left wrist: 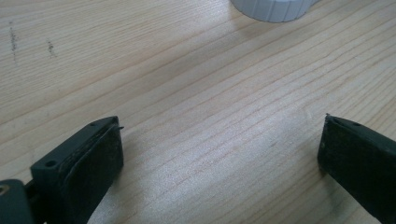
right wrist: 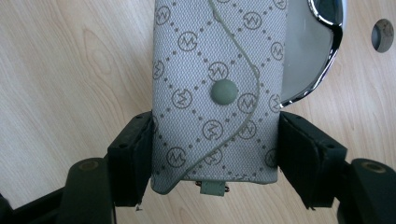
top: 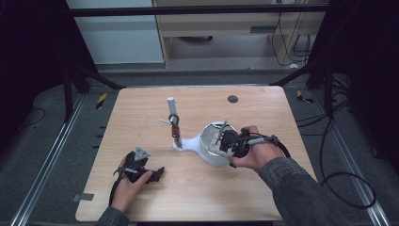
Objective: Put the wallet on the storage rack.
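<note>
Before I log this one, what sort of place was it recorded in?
Probably a lab or workshop recording bay, not a home. A bare wooden table stands inside a dark metal frame, floor rails run alongside it, and loose cables trail over the grey floor.

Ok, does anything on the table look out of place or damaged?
Nothing stands out. The right gripper squarely clamps the grey monogram-patterned fabric pouch beside the white bowl-shaped stand, and the left gripper rests open over bare wood.
</note>
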